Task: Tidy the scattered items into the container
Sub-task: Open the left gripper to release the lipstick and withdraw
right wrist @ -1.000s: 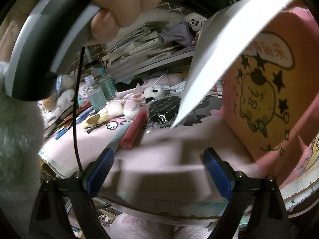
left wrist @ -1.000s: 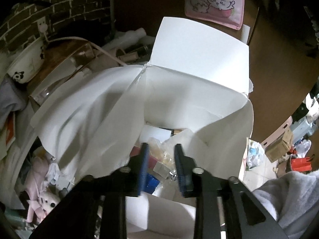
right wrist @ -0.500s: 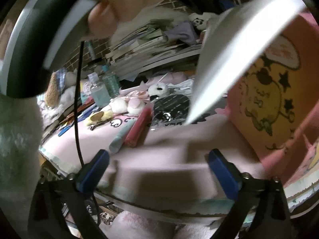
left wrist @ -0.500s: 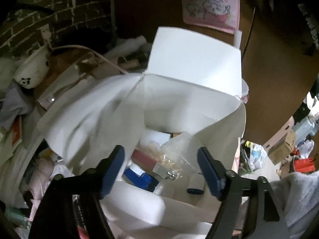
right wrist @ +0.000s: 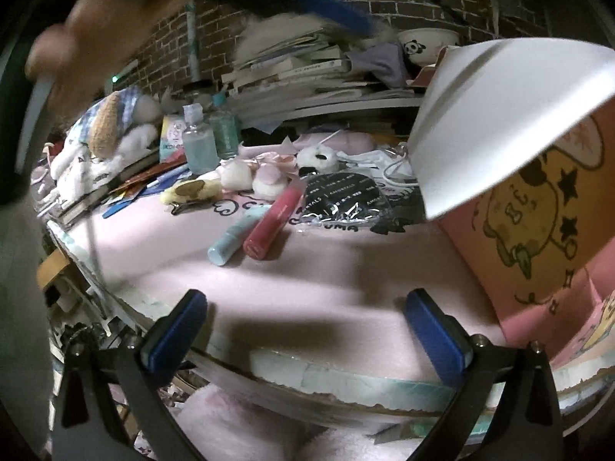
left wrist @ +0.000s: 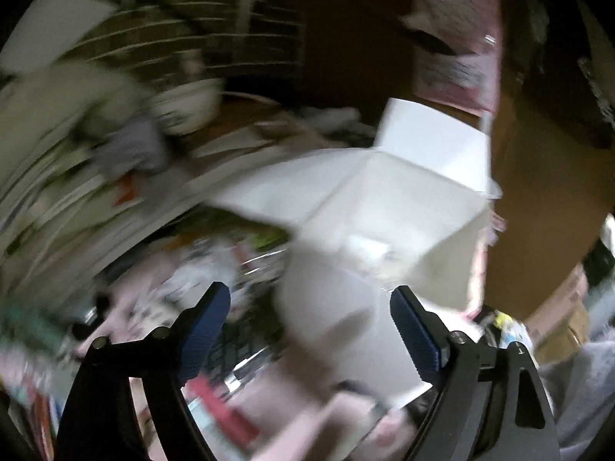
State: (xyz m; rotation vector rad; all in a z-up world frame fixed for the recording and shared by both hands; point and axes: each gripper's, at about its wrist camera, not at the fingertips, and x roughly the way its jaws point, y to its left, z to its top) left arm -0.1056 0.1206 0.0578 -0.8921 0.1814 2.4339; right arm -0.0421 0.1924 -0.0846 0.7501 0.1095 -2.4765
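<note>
Desk mat (right wrist: 307, 276): pink, covers the work surface; bare in front, cluttered toward the back.
Container (left wrist: 403, 207): white box with flaps open, at the mat's right side; in the right wrist view its pink outer wall (right wrist: 538, 230) carries a yellow cartoon figure, and one white flap (right wrist: 499, 123) overhangs the mat. Contents too blurred to read.
Book stack (right wrist: 307, 73): piled at the back under a brick wall.
Left gripper (left wrist: 309, 330): blue pads spread wide, nothing between them; aimed at the box's near wall. View heavily motion-blurred.
Right gripper (right wrist: 303, 334): fingers wide apart, empty, low over the mat's front edge.
Hand (right wrist: 115, 30): blurred, upper left of the right wrist view.
Black packet (right wrist: 342, 199): glossy, printed, flat on the mat just left of the box.
Pink tube (right wrist: 275, 219): lying on the mat, touching the blue tube.
Blue tube (right wrist: 236, 236): pale, alongside the pink tube's left.
Clear bottle (right wrist: 198, 142): upright at the back, a green bottle (right wrist: 225, 130) beside it.
Yellow plush clip (right wrist: 192, 190): on the mat, left of the tubes.
</note>
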